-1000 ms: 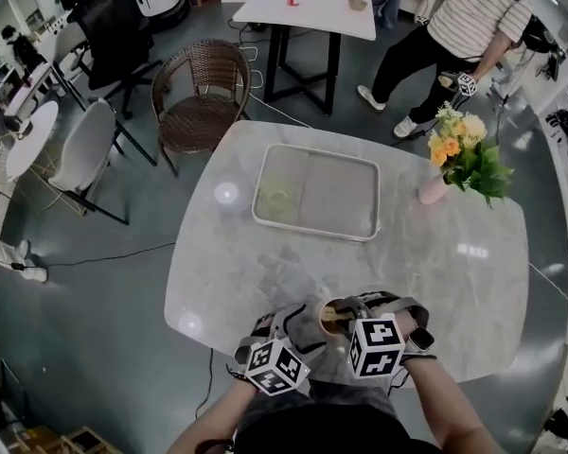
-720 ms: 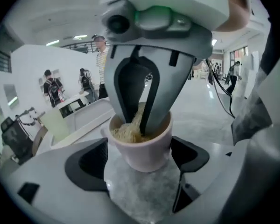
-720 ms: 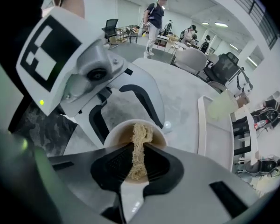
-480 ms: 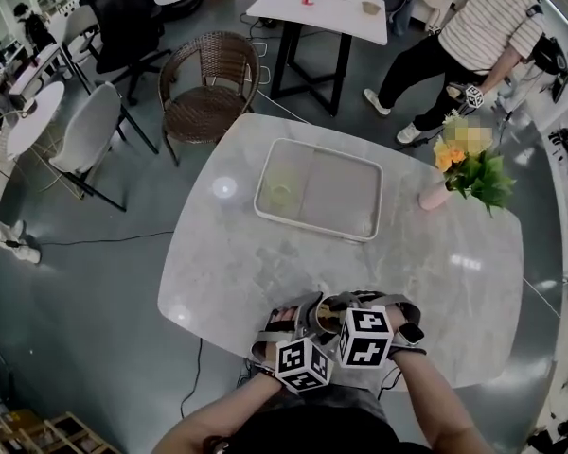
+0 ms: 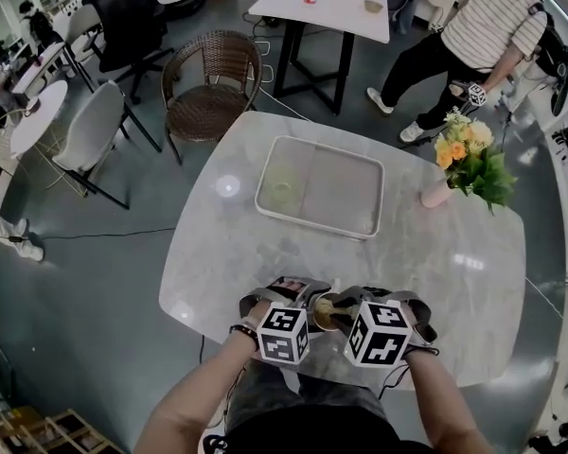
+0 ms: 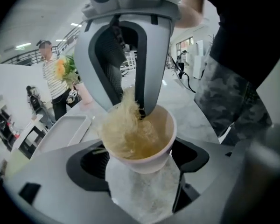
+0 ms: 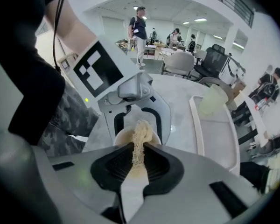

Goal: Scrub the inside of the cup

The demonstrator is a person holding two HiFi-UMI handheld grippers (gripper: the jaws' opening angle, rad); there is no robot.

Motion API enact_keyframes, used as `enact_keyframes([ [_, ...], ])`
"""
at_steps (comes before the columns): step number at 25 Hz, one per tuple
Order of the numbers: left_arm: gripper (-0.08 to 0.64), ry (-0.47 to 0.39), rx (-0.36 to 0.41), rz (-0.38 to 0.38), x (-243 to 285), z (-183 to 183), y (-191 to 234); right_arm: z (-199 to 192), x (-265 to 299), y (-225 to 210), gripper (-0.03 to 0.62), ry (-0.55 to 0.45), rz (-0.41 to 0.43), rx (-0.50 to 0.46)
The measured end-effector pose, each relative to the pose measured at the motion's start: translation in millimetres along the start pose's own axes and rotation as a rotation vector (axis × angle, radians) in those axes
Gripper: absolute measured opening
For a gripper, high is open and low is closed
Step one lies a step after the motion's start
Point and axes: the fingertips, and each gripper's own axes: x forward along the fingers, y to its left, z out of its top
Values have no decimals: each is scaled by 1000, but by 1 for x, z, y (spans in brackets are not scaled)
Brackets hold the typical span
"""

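Two grippers face each other over one cup (image 6: pixel 151 164), which sits close to the person's edge of the marble table (image 5: pixel 265 244), well apart from the tray (image 5: pixel 360 230) farther out. The left gripper (image 6: pixel 141 171) has its jaws closed around the cup's lower wall, one pad on each side, so the cup is upright with its mouth facing up. Whether its base rests on the table or hangs just above it cannot be told. The right gripper (image 7: pixel 136 162) comes in from the opposite side with its jaws pressed together on a pale, fibrous scrubber (image 7: pixel 140 136). The scrubber's long axis runs straight out from the jaw tips and down into the cup's mouth. In the left gripper view the tuft fills the side of the cup towards the tray and touches the inner wall there, while the wall on the person's side looks bare. That relation matters most for what comes next: the scrubber is already inside, in line with the cup's own axis, so the scrubbing probably calls for the right gripper to sweep round the wall and reach towards the bottom while the left holds the cup steady.
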Motion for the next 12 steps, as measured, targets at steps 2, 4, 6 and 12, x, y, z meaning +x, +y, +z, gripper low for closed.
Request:
enact_keyframes([
  [2, 417, 3, 37, -36, -1, -1, -2, -1, 9, -1, 60, 48, -48, -69],
  [4, 417, 0, 72, -69, -2, -2, -4, -1, 16, 3, 60, 67, -58, -143],
  [6, 417, -6, 115, -97, -3, -2, -6, -1, 17, 11, 60, 53, -33, -202],
  [12, 416, -2, 176, -183, -2, -5, -7, 3, 8, 16, 60, -18, 35, -135],
])
